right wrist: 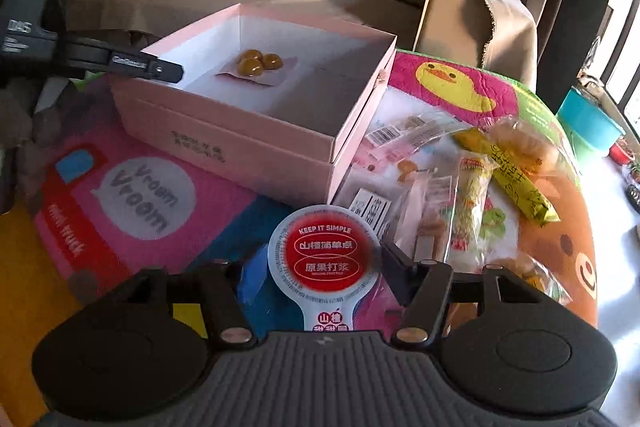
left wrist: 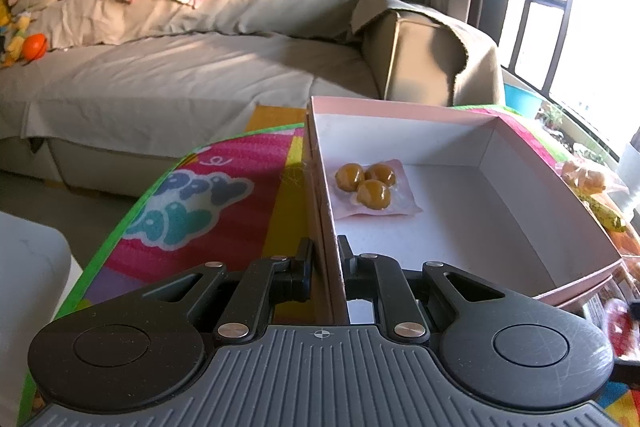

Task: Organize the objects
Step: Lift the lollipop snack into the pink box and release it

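Observation:
A pink box [left wrist: 400, 109] stands open on the play mat, and a pink packet of three brown balls [left wrist: 370, 187] lies inside it. My left gripper [left wrist: 326, 259] is shut on the box's left wall, one finger inside and one outside. From the right wrist view the same box [right wrist: 224, 131], packet [right wrist: 256, 65] and left gripper [right wrist: 160, 69] show at the upper left. My right gripper [right wrist: 320, 259] stands open in front of the box. A round red-labelled snack packet [right wrist: 326, 255] lies between its fingers, with a gap on the left side.
Loose snack packets [right wrist: 460, 187], one of them a yellow bar [right wrist: 516, 179], are heaped on the mat [right wrist: 132, 195] to the right of the box. A grey sofa [left wrist: 180, 75] with clothes and toys runs behind. A teal tub [right wrist: 588, 123] sits by the window.

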